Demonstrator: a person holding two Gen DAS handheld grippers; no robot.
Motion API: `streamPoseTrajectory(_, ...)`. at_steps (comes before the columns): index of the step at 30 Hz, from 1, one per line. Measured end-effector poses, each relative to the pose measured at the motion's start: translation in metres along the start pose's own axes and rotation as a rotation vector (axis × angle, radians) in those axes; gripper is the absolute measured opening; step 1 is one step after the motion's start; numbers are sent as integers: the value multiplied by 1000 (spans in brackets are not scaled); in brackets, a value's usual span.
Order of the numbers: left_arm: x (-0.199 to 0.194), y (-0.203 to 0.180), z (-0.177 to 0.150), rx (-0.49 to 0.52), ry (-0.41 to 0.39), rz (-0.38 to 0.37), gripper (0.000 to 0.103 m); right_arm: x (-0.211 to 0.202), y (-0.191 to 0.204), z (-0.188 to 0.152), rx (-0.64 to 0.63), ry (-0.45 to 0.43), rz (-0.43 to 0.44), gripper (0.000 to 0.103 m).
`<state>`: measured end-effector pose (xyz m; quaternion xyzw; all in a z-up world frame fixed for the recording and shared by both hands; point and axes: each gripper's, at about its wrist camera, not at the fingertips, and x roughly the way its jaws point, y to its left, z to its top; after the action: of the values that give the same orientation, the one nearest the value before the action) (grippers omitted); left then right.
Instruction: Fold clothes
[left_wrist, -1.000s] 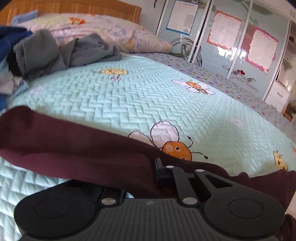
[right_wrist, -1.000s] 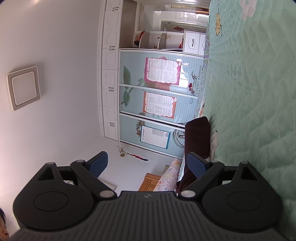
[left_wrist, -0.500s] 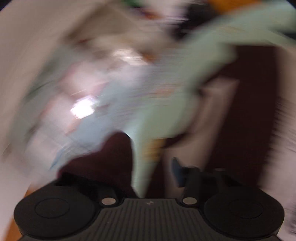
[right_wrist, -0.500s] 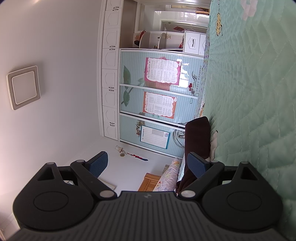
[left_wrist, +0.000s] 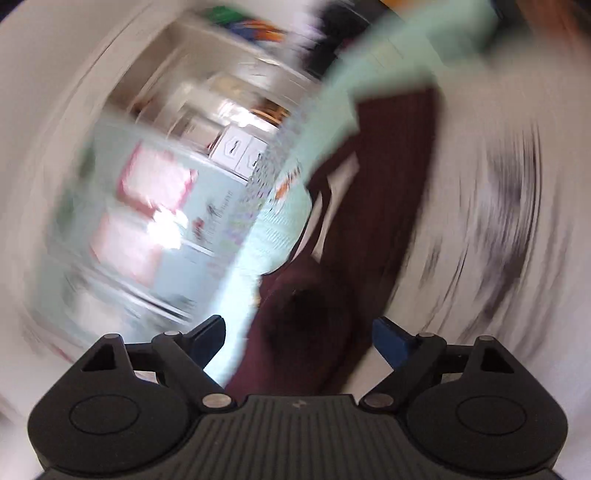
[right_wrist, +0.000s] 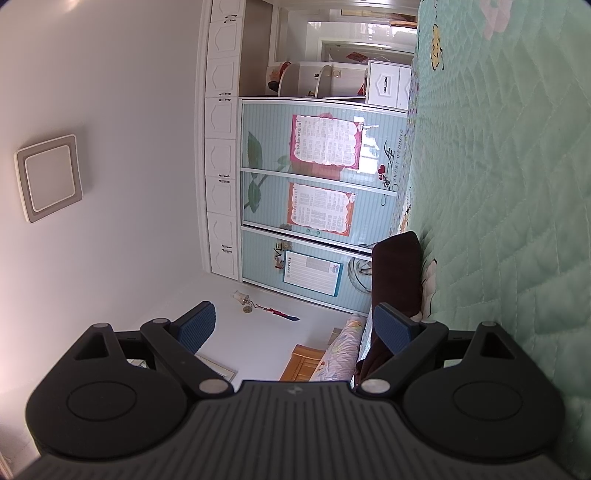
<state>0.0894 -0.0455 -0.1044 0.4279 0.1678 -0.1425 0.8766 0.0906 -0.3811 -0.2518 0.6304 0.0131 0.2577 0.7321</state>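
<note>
The maroon garment (left_wrist: 373, 229) lies on the bed, and in the left wrist view it shows beyond the spread blue pads (left_wrist: 391, 338) of the left gripper (left_wrist: 295, 332); the jaws have just been opening, they stand wide apart now, and neither pad presses on the cloth, so the garment is released. This whole view is strongly blurred and tilted. The dark red cloth runs up from the gap between the fingers toward the upper right, with the mint green quilt (left_wrist: 273, 229) beside it on the left, and further left are the pale sliding doors of the wardrobe (left_wrist: 147, 206); the smeared area on the right I cannot identify. The right gripper (right_wrist: 295, 326) also has its jaws wide apart, and nothing is between its pads (right_wrist: 194, 326). In its sharp, sideways view, a part of the maroon garment (right_wrist: 397, 269) is seen just past the right-hand pad, lying on the edge of the green quilt (right_wrist: 498, 184), which fills the right side. Below the garment there is a flowered pillow (right_wrist: 340, 350) and a wooden headboard (right_wrist: 301, 363). The wardrobe (right_wrist: 314, 192) carries three posters, and on the white ceiling (right_wrist: 110, 110) a square lamp (right_wrist: 50, 177) is mounted.
</note>
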Motion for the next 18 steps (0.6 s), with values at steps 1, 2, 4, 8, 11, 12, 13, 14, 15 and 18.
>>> streamPoseTrajectory(1,-6,16,1,-154,-5,-25,91,1,0,0,1,0,1,93)
streamPoseTrajectory(2,-9,33,-1,-317,-6,-35,91,1,0,0,2,-1,1,93)
streamPoseTrajectory(4,-5,68,-14,-610,13,-41,91,2,0,1,5,-1,2,93)
streamPoseTrajectory(8,24,127,-58,-1172,90,-80,90,3,0,1,9,-3,5,93)
streamPoseTrajectory(11,43,149,-82,-1375,129,-30,90,4,-1,1,13,-3,8,94)
streamPoseTrajectory(12,48,153,-89,-1423,133,-13,90,4,-2,1,13,-3,11,95)
streamPoseTrajectory(13,54,157,-97,-1483,135,-5,90,5,-2,1,14,-3,13,96)
streamPoseTrajectory(14,59,160,-105,-1546,142,4,90,5,-2,1,15,-3,15,96)
streamPoseTrajectory(15,62,161,-114,-1617,157,15,90,5,-2,1,15,-3,16,96)
streamPoseTrajectory(18,74,160,-135,-1742,194,22,90,6,-2,2,16,-3,19,96)
